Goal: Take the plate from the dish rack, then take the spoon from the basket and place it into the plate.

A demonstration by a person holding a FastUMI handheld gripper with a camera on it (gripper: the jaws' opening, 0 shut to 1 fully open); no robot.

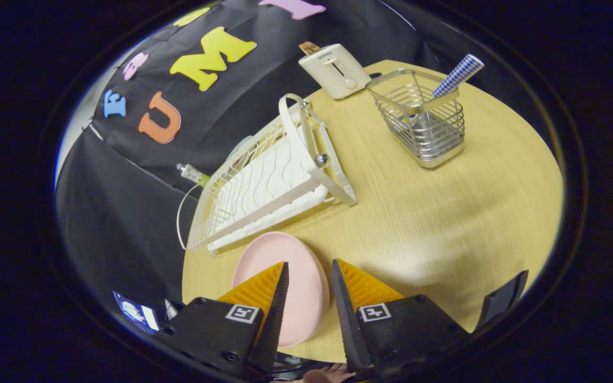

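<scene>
Gripper (309, 276): fingers stand apart with a clear gap between them; they hold nothing.
Plate (293, 287): pink, out of the rack, lying on the table (445, 223) just below and between the fingers, its near edge close to the table's rim.
Dish rack (269, 181): white, beyond the plate, no dishes visible on it.
Spoon (458, 74): upright in the wire basket (423, 122), checked handle leaning out over the top, well apart from the gripper.
Toaster (334, 70): just beside the basket, behind it.
Stage: plate step appears done — spoon step not yet begun.
Risk: a pinch low on the slim, tilted handle could snag the basket wires and drag or tip the light basket.
Risk: the plate sits close to the rim — a spoon dropped carelessly could nudge it off.
</scene>
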